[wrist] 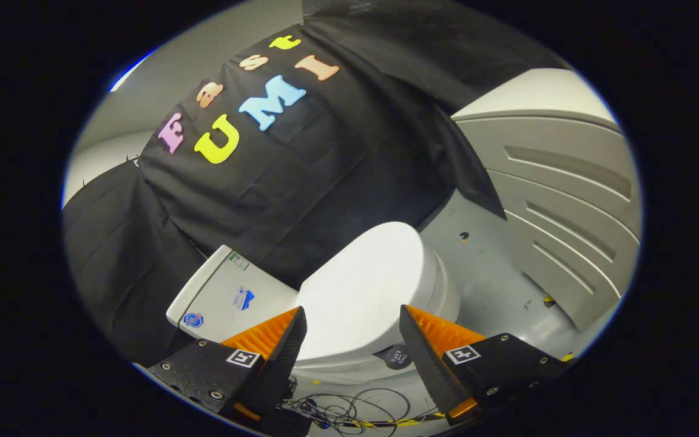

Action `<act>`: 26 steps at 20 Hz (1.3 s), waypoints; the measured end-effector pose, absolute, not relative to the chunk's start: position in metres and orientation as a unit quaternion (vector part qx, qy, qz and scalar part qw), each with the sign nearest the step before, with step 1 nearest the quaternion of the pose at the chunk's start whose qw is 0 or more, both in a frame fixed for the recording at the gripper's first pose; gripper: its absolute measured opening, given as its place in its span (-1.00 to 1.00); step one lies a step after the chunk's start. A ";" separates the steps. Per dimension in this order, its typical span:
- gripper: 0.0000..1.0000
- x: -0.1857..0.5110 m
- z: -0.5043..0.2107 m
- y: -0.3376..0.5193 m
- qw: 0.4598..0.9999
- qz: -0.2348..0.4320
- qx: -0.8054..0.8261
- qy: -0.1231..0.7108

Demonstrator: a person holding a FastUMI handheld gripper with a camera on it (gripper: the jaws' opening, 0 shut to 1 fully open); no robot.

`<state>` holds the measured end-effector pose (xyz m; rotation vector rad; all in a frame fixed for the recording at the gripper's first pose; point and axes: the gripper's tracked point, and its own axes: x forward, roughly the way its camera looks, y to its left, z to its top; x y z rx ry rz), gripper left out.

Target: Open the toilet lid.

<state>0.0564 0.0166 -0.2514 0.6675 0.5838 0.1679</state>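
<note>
While the toilet lid [364, 285] lies flat and closed on the bowl, the tool [352, 349] hovers short of it, fingers spread wide with nothing between them but air. Lid sits just ahead of and between the fingertips; cistern [228, 297] beside it against the black cloth wall, grey floor [483, 267] beyond, and a ribbed grey panel [568, 200] further off. Loose cables [349, 409] trail on the floor under the tool.

Step in hand, by my reading: approach, lid not yet touched. To do it well, bring one finger under the lid's free edge, the end away from the cistern, and the other on top, pinch lightly, then swing up in an arc about the hinge rather than pulling straight. The rim looks thin and glossy, so a slip seems likely if the grip is shallow.

Pose: tool rolled noticeably to one side, so the toilet appears tilted; pointed downward toward the lid from above.
</note>
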 end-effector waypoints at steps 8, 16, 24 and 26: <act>0.90 0.066 -0.297 0.021 0.875 0.083 0.356 0.318; 0.79 0.059 -0.354 0.016 0.835 0.044 0.404 0.371; 0.60 0.050 -0.385 0.045 0.768 0.045 0.495 0.404; 0.51 0.052 -0.384 0.052 0.750 0.057 0.525 0.399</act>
